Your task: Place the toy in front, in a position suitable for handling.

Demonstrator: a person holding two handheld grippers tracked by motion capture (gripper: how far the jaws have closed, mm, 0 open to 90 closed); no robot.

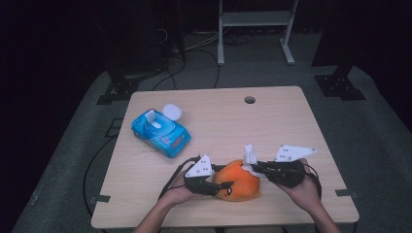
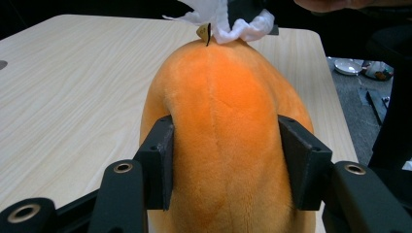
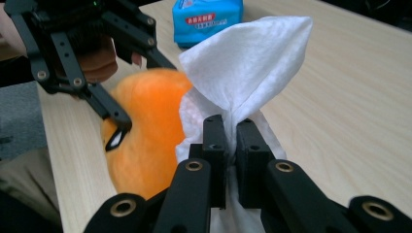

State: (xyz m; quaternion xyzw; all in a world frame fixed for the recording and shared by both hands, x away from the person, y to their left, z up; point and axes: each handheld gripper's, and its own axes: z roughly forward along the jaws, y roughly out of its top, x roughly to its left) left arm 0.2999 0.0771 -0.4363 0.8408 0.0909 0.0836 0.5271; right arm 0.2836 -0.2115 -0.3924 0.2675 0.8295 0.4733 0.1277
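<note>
Toy: an orange plush toy (image 1: 238,186) lies near the table's (image 1: 272,131) front edge.
Left hand-held gripper (image 1: 219,185): jaws clasp the toy's left end.
Right hand-held gripper (image 1: 253,167): pinches a white wipe (image 1: 250,156) against the toy's top right.
Pack: blue wipes pack (image 1: 160,132), flap up, well apart at rear left.

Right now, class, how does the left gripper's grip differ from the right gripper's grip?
The left gripper stands wide, clamping the bulky orange plush toy; the right gripper is pinched nearly shut on a thin white wipe. The toy lies on the table; the wipe stands up above the jaws. Both grip something soft.
</note>
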